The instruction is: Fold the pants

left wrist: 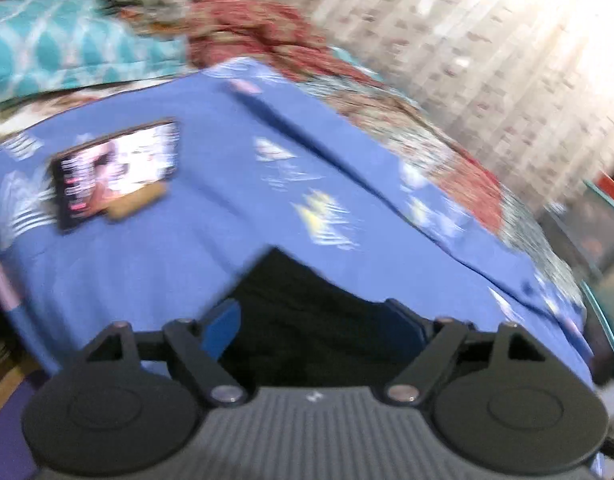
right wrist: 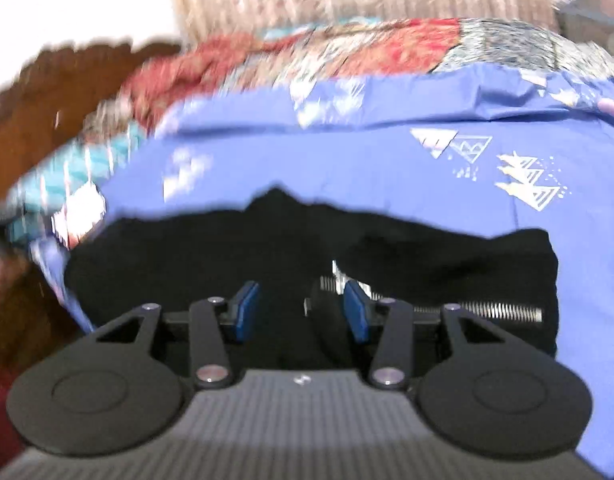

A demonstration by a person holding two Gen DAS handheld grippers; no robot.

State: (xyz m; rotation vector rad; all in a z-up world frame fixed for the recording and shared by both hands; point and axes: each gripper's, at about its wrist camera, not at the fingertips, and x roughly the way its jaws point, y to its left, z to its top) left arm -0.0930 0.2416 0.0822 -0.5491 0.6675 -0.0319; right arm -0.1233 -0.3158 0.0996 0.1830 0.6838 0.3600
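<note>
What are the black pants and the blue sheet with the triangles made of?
The black pants look like soft matte cloth, maybe cotton knit: they slump in floppy folds and show no shine. The blue sheet looks like thin, smooth woven fabric with printed white triangles; it creases at the far edge. Blur hides the weave, so both are guesses.

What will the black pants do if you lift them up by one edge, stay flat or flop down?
Probably flop. The black pants lie in soft, wavy folds on the blue sheet, so they look limp, not stiff. They likely drape and hang from wherever they are gripped. Being cloth, they should not roll or break.
</note>
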